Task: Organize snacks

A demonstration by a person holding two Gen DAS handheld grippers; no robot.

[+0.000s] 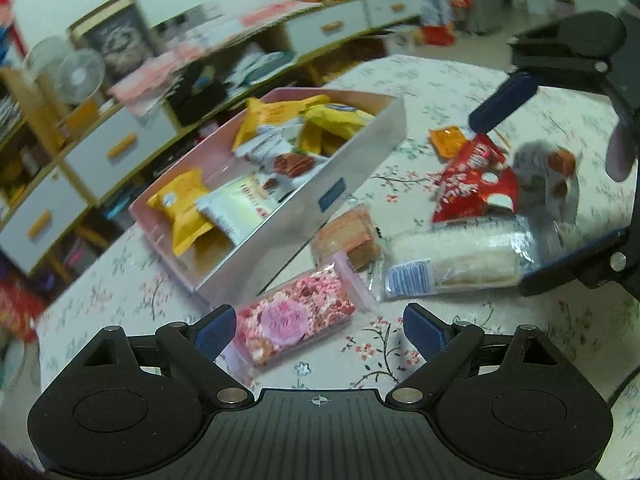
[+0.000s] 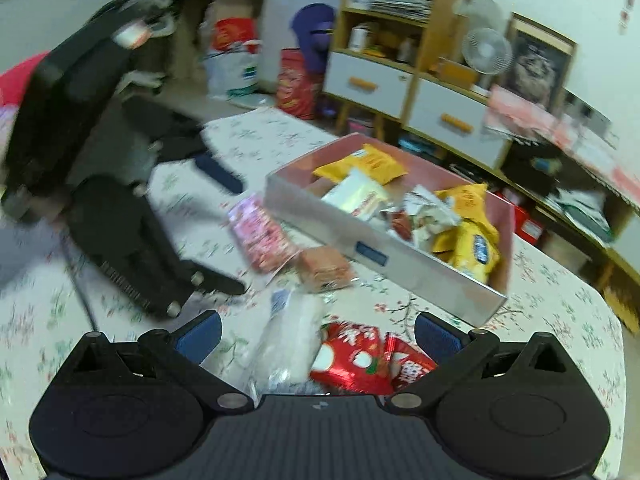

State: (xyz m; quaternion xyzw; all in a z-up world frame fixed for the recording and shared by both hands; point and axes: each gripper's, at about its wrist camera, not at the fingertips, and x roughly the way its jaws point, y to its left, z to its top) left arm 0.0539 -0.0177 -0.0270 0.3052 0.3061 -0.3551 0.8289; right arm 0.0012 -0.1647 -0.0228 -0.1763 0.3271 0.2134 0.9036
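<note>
A shallow box (image 1: 360, 168) with pink inner walls stands on the floral tablecloth, holding yellow, white and brown snack packets. Loose in front of it lie a pink bar packet (image 1: 292, 316), a brown cake packet (image 1: 348, 236), a long white cracker packet (image 1: 460, 260), a red packet (image 1: 476, 184) and a small orange packet (image 1: 448, 140). My left gripper (image 1: 320, 332) is open, low over the pink bar, which lies between its fingers near the left one. My right gripper (image 2: 318, 336) is open over the white cracker packet (image 2: 292, 336) and the red packet (image 2: 360, 360). Nothing is held.
Low white cabinets with orange handles (image 1: 120, 144) and open shelves stand behind the table. Two small fans (image 1: 80, 76) sit on top of them. A bare strip of tablecloth (image 2: 560, 320) runs to the right of the box (image 2: 400, 256). The table edge (image 1: 60, 308) is near on the left.
</note>
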